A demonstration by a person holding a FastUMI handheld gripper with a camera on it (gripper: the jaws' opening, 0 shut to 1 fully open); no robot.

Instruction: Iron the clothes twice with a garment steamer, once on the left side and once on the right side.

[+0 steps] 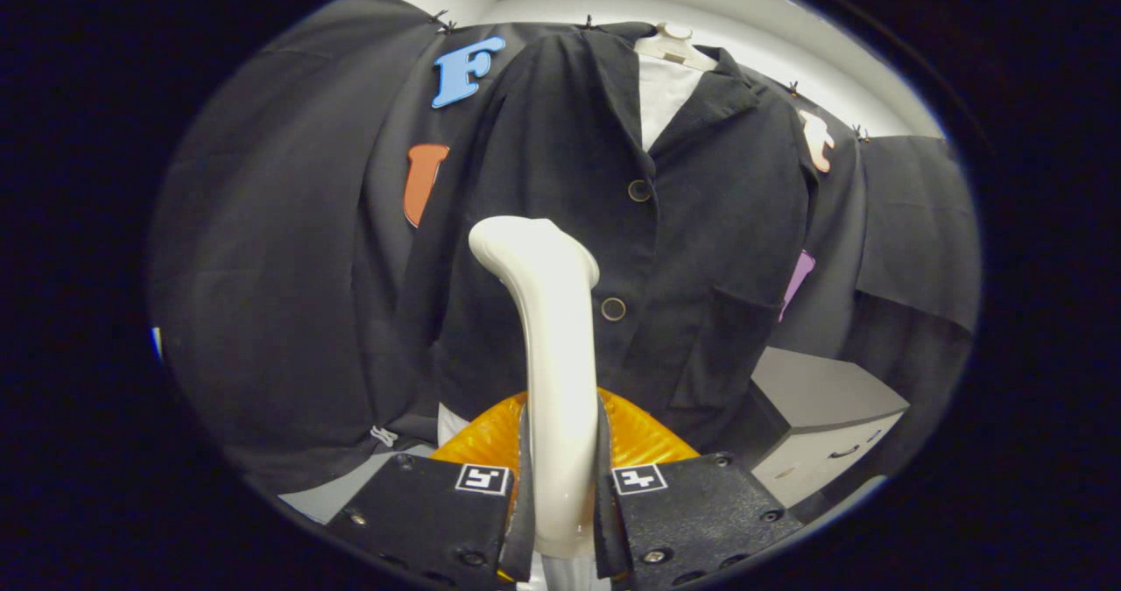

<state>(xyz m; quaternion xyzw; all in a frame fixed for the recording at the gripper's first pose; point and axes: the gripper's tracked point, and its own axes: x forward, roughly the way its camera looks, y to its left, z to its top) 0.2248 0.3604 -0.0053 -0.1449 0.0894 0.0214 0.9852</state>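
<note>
A black jacket [701, 223] hangs on a white hanger [667, 44] over a white shirt [661, 92], straight ahead of the fingers. My gripper [560, 503] is shut on the white handle of the garment steamer [552, 346]. The handle rises between both fingers, and its head bends left in front of the jacket's left half, level with the two brass buttons. I cannot tell whether the head touches the cloth. An orange part of the steamer [635, 438] shows just beyond the fingers, under the jacket's hem.
A grey and white box [819, 425] stands low to the right of the jacket. Black cloth covers the booth wall behind and to both sides. A grey surface [341, 490] shows below the cloth at the lower left.
</note>
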